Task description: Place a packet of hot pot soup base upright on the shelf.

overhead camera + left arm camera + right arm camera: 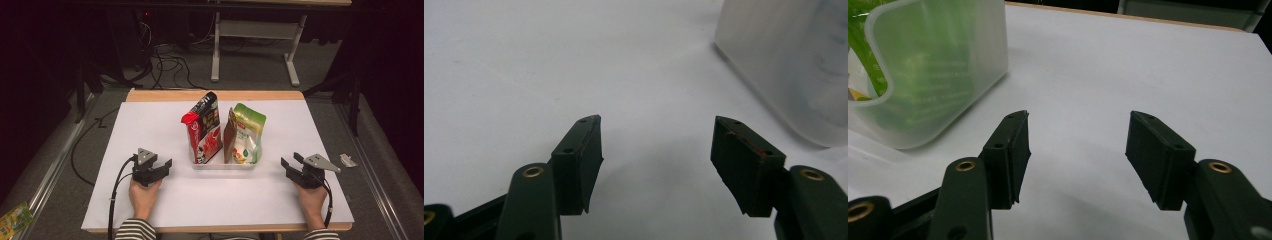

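- Resting on the white table top [150,205] at about 7 o'clock, the left hand [144,196] holds the left gripper [162,167]; its jaws stand apart with nothing between them, pointing toward 2 o'clock.
- In the left gripper view the left gripper [656,145] shows bare white surface in the gap, and the frosted wall of the clear plastic bin [794,65] rises at 2 o'clock, apart from the jaws.
- At about 5 o'clock the right hand [312,199] holds the right gripper [290,165], jaws likewise spread and empty, pointing toward 10 o'clock.
- In the right gripper view the right gripper [1078,142] frames plain table, with the bin's rounded corner [943,65] at 10 o'clock, green showing through its wall.
- A striped sleeve [136,230] covers the left forearm at the near edge.
- The clear plastic bin [222,165] sits at the table's centre, between the two grippers and touching neither.
- Inside it, a red and black packet [204,127] stands upright on the 9 o'clock side.
- A brown pouch [230,135] stands beside it in the middle.
- A green and white pouch [248,132] leans on the 3 o'clock side.
- Off the table at 3 o'clock, a small crumpled wrapper [347,160] lies on the grey floor.
- Beyond the far edge, at 12 o'clock, stand cables [167,62] and a white table frame [255,45].
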`<state>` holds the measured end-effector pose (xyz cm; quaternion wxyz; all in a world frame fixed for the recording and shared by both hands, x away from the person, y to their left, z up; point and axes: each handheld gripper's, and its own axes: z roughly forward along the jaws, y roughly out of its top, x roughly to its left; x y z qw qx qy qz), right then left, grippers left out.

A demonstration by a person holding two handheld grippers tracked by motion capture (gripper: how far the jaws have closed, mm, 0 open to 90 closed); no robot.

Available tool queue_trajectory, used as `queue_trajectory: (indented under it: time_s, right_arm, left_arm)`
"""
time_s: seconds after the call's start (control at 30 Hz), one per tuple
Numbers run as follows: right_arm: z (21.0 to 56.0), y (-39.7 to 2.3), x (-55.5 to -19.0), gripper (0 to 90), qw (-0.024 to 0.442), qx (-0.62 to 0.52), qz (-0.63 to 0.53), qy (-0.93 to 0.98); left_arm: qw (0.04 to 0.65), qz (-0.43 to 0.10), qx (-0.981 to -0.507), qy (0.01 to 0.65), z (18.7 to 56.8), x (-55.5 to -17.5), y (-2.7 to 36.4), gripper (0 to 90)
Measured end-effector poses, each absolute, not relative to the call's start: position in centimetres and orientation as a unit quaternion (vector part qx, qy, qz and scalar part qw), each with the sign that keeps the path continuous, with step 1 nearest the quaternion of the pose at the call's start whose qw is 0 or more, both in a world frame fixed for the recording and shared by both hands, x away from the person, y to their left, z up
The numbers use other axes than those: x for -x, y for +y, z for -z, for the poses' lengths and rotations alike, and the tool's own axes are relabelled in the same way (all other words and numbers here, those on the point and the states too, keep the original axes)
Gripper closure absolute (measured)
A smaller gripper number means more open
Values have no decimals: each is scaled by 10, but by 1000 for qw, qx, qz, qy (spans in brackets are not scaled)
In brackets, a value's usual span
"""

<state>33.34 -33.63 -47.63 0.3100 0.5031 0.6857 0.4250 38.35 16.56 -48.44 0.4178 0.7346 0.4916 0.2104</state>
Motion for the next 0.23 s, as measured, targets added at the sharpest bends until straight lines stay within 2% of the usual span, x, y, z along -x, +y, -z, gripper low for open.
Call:
queue_trajectory:
  time_s: [0.23]
  right_arm:
    - [476,-336,-333,428,310,-505,-424,685]
  left_arm:
    - [417,-213,-737,488,484,-383,165,373]
